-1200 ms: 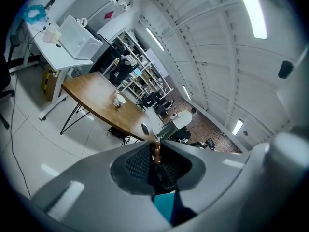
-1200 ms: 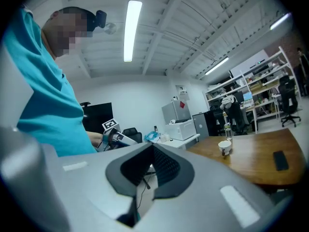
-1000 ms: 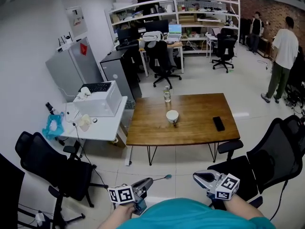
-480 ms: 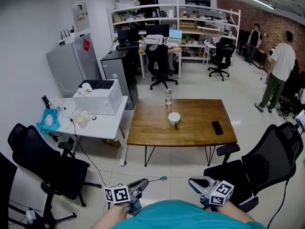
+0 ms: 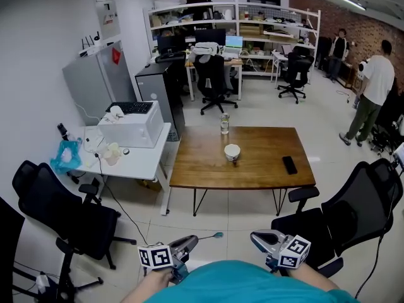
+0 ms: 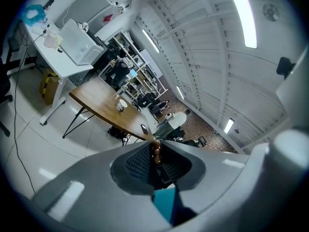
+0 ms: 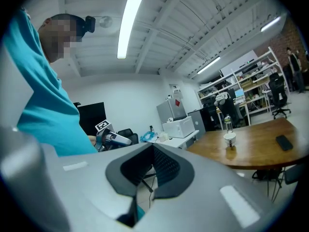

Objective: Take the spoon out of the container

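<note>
Looking down at a brown rectangular wooden table (image 5: 252, 169) on thin black legs, from well back of its near long edge. Between that edge and both grippers, only open pale tiled floor (image 5: 221, 210).

Gripping a slim spoon with a teal bowl (image 5: 210, 237) in the left gripper (image 5: 193, 239), jaws pinched narrow on the handle, bowl end aimed toward the table and well clear of it. Holding the right gripper (image 5: 255, 236) alongside, equally short of the table, jaws closed together on nothing.

Near the table's middle, a small white round cup (image 5: 232, 151), well apart from the spoon. Toward the far edge, a clear plastic bottle (image 5: 225, 124). Toward the right end, a flat black phone (image 5: 290, 165).

Crowding the near right corner, a black mesh office chair (image 5: 363, 201). Off the near left corner, another black office chair (image 5: 60, 216). Just beside the left short edge, a white side table (image 5: 142, 163) carrying a white boxy appliance (image 5: 129, 126).

Beyond the far edge, more bare floor, then desks and white shelving (image 5: 252, 17). Well past the far right corner, a person in a white top (image 5: 372, 87).
</note>
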Demonstrator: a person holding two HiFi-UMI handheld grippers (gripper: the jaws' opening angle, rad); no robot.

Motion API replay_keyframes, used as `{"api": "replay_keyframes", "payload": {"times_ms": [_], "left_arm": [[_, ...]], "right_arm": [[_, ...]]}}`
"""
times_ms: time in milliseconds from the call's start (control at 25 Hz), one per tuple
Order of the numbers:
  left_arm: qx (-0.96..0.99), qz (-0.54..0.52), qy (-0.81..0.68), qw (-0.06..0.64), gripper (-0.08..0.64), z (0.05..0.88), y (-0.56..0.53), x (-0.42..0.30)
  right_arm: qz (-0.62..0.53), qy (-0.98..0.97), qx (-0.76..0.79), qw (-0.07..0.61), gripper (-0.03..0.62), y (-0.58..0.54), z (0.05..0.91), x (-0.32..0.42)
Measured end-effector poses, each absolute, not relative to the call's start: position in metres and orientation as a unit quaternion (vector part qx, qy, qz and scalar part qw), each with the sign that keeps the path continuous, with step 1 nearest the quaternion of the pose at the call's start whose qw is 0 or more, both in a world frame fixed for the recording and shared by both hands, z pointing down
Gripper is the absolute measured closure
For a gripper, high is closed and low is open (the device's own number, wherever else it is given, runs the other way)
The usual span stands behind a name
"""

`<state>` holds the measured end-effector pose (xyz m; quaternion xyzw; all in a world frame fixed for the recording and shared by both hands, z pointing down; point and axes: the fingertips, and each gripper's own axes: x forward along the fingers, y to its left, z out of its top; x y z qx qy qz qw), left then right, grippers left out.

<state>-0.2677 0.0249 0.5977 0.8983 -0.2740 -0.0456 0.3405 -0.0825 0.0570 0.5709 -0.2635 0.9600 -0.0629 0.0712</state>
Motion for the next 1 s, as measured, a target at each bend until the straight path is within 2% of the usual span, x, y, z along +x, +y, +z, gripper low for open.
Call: {"api": "replay_keyframes", "payload": {"times_ms": [1000], "left_arm": [[0.895,-0.051,-0.275,0.346,0.509,0.598,0.017,-0.256]], "right_arm": [[-0.062,0.960,-0.263,0.071,0.592,0.043,0.570,-0.066]]}}
